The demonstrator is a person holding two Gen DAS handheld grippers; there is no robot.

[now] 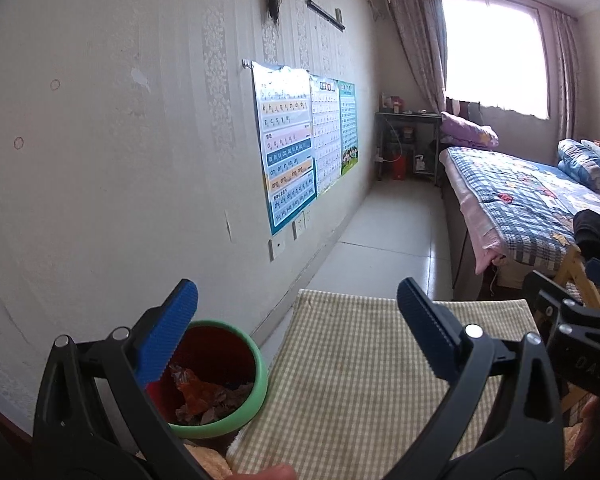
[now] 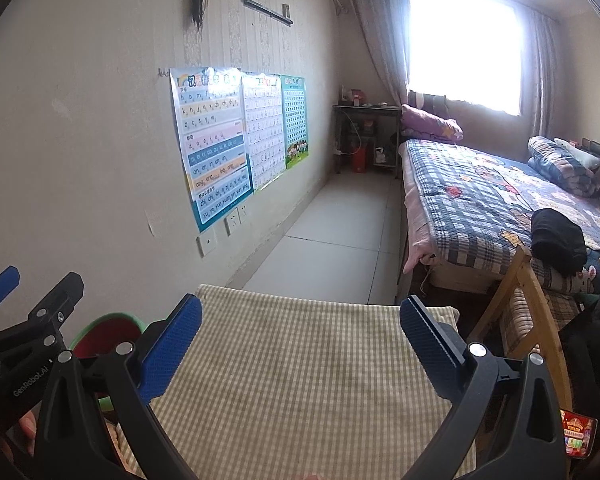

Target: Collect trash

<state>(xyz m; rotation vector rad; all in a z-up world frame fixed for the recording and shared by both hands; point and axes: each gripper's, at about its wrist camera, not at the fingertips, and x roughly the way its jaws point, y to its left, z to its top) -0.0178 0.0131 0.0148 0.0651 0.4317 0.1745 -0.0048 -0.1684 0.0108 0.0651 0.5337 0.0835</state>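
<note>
Bin (image 1: 236, 364): near left by the wall, red inside, green rim, crumpled wrappers (image 1: 204, 398) at its bottom.
My left gripper (image 1: 296, 332): jaws wide, empty.
My right gripper (image 2: 300, 340): wide, empty, over the checked cloth (image 2: 300, 380).

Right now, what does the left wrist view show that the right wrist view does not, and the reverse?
Only the left wrist view looks inside the red bin: crumpled trash lies at the bottom. Only the right wrist view shows a colourful packet at lower right. Both show the checked cloth, the wall posters, the bed, and both tools, left tool and right tool, open and empty.
</note>
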